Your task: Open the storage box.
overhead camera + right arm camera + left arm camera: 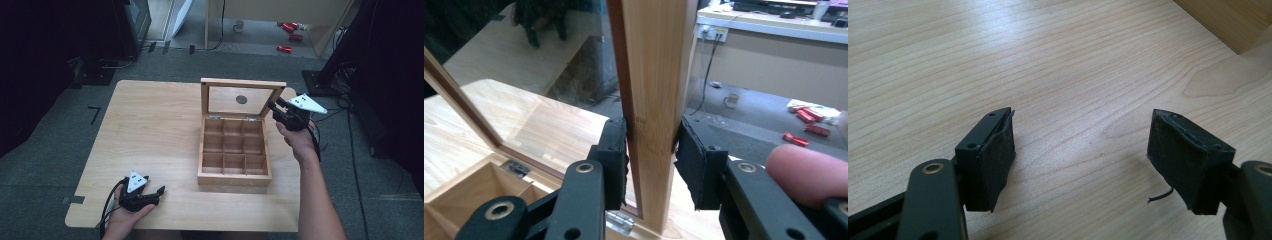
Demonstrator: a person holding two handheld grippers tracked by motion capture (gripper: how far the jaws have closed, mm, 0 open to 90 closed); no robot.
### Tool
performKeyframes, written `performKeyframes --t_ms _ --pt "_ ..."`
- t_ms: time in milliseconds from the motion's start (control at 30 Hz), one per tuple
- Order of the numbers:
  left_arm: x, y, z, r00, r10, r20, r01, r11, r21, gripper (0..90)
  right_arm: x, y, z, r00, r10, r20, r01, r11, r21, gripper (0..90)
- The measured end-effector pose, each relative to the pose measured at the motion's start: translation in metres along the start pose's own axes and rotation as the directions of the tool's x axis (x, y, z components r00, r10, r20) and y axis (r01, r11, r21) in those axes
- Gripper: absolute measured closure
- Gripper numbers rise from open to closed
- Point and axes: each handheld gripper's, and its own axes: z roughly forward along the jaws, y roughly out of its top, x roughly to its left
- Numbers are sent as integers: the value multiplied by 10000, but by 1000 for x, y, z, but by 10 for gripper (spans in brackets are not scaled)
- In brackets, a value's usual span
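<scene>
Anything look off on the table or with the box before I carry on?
Nothing stands out. The wooden box sits square on the table, compartments empty, lid upright and clamped by the right gripper. The left gripper is open.

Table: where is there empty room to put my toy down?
The table's whole far-left stretch, from the wooden box to the left edge, is bare. The near-left corner holds the left gripper. Right of the box is tight: the right gripper clamps the lid there.
</scene>
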Motion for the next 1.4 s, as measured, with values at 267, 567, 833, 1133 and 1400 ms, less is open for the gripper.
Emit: performKeyframes --t_ms 267,567,833,1133,1400 --pt "1 0 0 10000 -29 40 30 10000 -22 275 -2 13 16 9965 696 468 -712 9969 340 667" --pt "1 0 0 9999 -29 108 29 10000 -33 275 -4 23 34 9870 1270 982 -1340 9887 679 670" --pt "2 0 -1 9998 -75 184 76 10000 -54 280 -8 28 53 9747 1746 1393 -1873 9787 841 673" --pt "1 0 0 10000 1 59 -1 10000 -40 295 -14 35 80 9589 2096 1914 -2364 9629 1302 676" --pt "-2 0 0 9997 191 -162 -191 9998 32 296 -13 36 82 9568 2125 1984 -2409 9616 1318 674"
